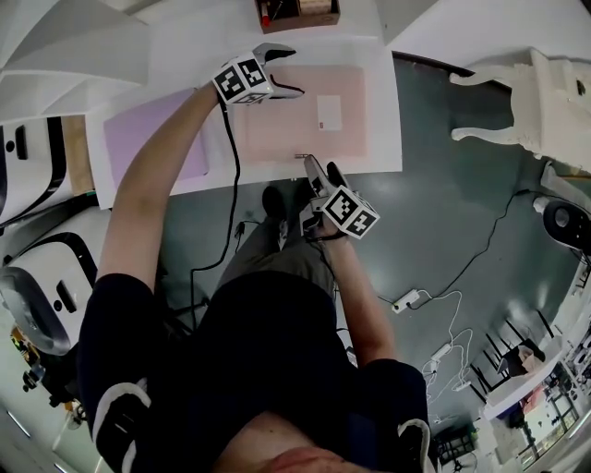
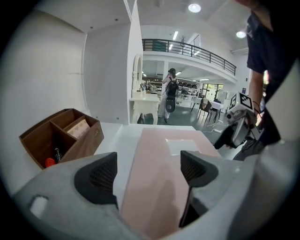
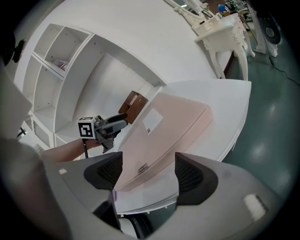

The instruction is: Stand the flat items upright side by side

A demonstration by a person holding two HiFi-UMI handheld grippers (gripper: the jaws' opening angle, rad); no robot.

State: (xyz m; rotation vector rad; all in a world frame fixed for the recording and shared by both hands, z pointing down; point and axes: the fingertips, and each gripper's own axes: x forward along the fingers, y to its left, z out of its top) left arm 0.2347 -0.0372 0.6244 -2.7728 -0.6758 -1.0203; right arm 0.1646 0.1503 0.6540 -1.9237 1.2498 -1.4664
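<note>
A pale pink flat item (image 1: 286,120) with a white label lies flat on the white table (image 1: 386,111). A lilac flat item (image 1: 152,139) lies to its left. My left gripper (image 1: 294,72) hovers open over the pink item's far left corner; in the left gripper view the pink item (image 2: 159,168) runs out between the spread jaws of that gripper (image 2: 147,171). My right gripper (image 1: 320,163) is open at the pink item's near edge, at the table front. In the right gripper view the pink item (image 3: 173,122) lies between the jaws of that gripper (image 3: 147,173).
A brown wooden compartment box (image 1: 297,13) stands at the table's back edge, just beyond the left gripper, and shows as the same box (image 2: 61,136) in the left gripper view. White carved furniture (image 1: 536,92) stands to the right. Cables (image 1: 434,305) trail over the grey floor.
</note>
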